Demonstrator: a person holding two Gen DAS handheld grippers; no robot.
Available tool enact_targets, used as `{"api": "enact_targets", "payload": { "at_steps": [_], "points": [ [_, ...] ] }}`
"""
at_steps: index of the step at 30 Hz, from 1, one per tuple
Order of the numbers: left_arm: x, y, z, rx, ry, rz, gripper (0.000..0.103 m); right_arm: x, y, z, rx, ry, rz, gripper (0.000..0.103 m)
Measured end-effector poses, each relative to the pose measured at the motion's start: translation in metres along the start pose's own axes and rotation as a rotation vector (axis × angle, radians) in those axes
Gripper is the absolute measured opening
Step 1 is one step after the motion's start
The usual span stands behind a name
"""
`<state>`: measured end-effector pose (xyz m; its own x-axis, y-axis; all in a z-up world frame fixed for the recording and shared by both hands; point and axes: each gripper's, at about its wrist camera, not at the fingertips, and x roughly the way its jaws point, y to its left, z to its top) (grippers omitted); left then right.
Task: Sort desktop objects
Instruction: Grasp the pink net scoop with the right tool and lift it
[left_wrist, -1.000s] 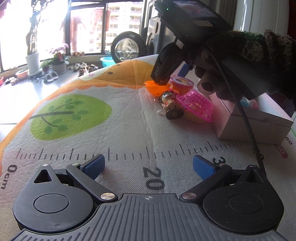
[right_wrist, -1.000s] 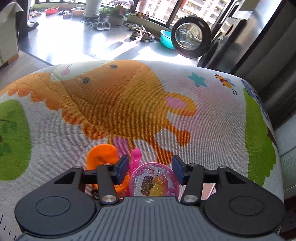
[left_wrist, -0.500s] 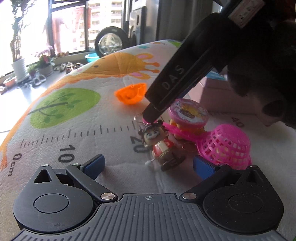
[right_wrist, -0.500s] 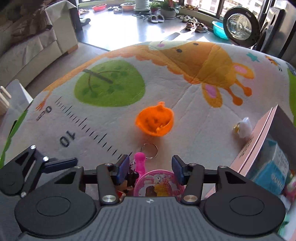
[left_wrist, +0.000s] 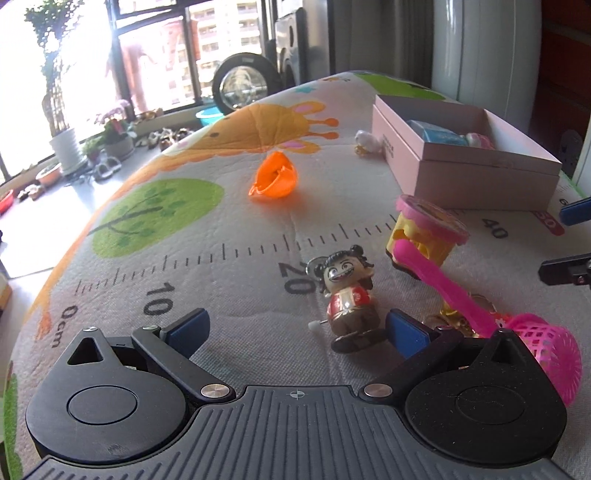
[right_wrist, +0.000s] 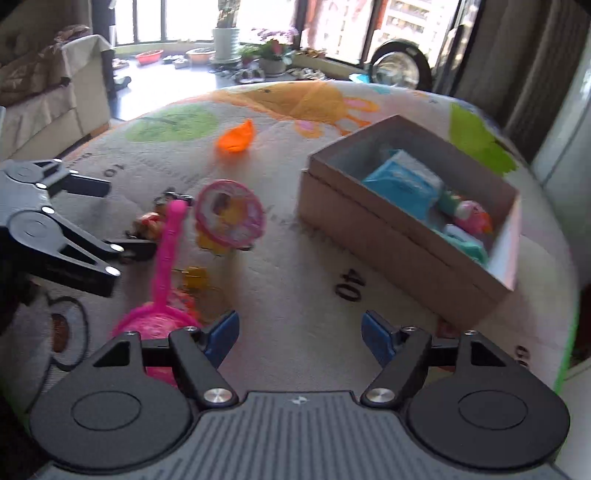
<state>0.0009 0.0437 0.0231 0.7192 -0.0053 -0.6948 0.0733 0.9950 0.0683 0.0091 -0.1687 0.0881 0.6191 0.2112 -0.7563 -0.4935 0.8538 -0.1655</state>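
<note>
While both grippers gape apart, left gripper (left_wrist: 295, 328), right gripper (right_wrist: 299, 336), 1 doll (left_wrist: 347, 299), 1 pink box (right_wrist: 406, 221), 1 orange shell (left_wrist: 275, 177).

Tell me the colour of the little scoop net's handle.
Bright pink, like its mesh basket. The scoop net shows best in the left wrist view.

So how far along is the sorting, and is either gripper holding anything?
Partly done. The pink box already holds a blue pack and a pink toy. Nothing is in hand: the left gripper and right gripper are both open and empty. Left on the mat: the doll, putty tub, pink scoop, orange shell and a small white toy beside the box.
</note>
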Motion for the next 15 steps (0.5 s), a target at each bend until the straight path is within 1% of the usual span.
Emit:
{"api": "enact_targets", "payload": {
  "at_steps": [1,3,6,9,10,11,13,14,15],
  "points": [
    [-0.001,0.000,0.001,-0.002,0.000,0.005,0.103,-0.004,-0.006,-0.002,0.034,-0.006,0.024,0.074],
    [-0.002,0.001,0.003,0.003,-0.003,0.013,0.103,-0.012,-0.016,-0.007,0.120,-0.017,0.147,0.076],
    [-0.005,-0.002,0.005,0.017,-0.001,0.034,0.103,-0.015,0.001,-0.010,0.119,-0.021,0.253,0.082],
    [-0.011,-0.005,0.008,0.026,-0.010,0.045,0.103,-0.008,0.025,-0.010,0.110,0.022,0.403,0.086],
    [-0.015,-0.006,0.009,0.029,-0.016,0.047,0.103,-0.006,0.031,-0.010,0.108,0.030,0.427,0.086],
    [-0.018,-0.007,0.010,0.031,-0.024,0.050,0.103,-0.004,0.042,-0.012,0.093,0.032,0.431,0.087],
    [-0.026,-0.007,0.011,0.032,-0.037,0.053,0.103,-0.003,0.056,-0.013,0.050,0.017,0.407,0.087],
    [-0.029,-0.006,0.011,0.032,-0.042,0.055,0.103,-0.004,0.061,-0.014,0.027,0.008,0.393,0.085],
    [-0.032,-0.006,0.011,0.032,-0.048,0.058,0.103,-0.006,0.065,-0.015,0.003,-0.002,0.374,0.076]
  ]
}}
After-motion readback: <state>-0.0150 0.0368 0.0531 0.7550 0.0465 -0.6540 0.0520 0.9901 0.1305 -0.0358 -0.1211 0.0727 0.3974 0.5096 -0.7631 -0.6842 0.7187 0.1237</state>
